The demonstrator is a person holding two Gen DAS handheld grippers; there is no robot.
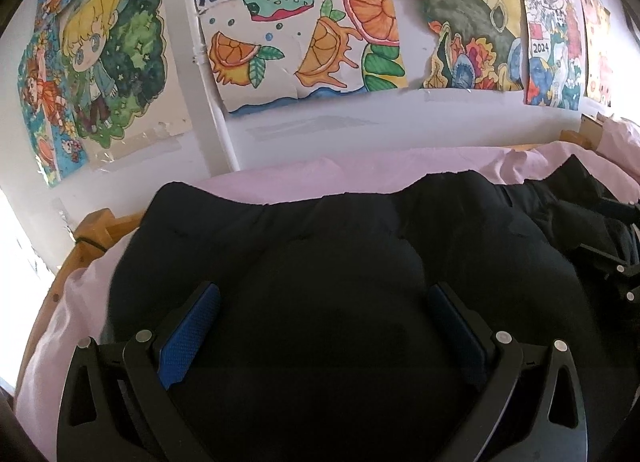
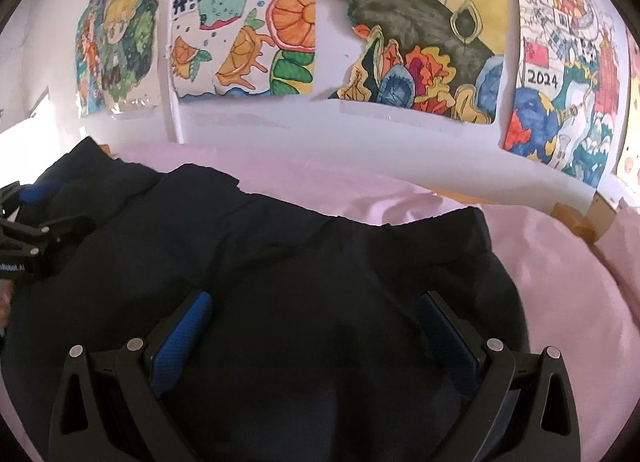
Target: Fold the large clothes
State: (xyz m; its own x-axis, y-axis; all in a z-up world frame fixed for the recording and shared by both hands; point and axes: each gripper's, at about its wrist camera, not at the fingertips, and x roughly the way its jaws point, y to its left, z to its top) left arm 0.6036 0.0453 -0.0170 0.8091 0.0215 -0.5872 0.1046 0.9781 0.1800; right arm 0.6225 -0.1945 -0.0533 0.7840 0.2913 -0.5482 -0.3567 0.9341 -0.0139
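1. Left wrist view: the left gripper (image 1: 324, 302) has its two blue pads wide apart and holds nothing. It sits low over the dark padded jacket (image 1: 320, 246), which lies on the pink bedsheet (image 1: 280, 178) and reaches close to the bed's far edge by the wall. The wooden bed frame (image 1: 92, 230) shows at the bed's left corner. The other gripper peeks in at the right edge of this view.

2. Doing the step well, I think: both claws should bite the near edge of the jacket at the same time, pinch only the layers meant to fold, and lift and carry it evenly so the puffy cloth does not bunch up.

3. Writing here: the fruit drawing (image 1: 296, 22) on the wall has two big blue Chinese signs at its top left. A poster (image 1: 552, 42) farther right says "2024".

4. Right wrist view: the right gripper (image 2: 316, 306) has its pads spread apart too, with nothing gripped. The dark padded jacket (image 2: 304, 262) fills the space under it. Its right side ends well short of the bed's right edge, with pink bedsheet (image 2: 560, 262) bare there. The left gripper (image 2: 24, 238) shows at the left.

5. Writing here: "2024" on the poster (image 2: 560, 74), plus small Chinese signs above it. Small white letters on the left gripper are too cut off to read.
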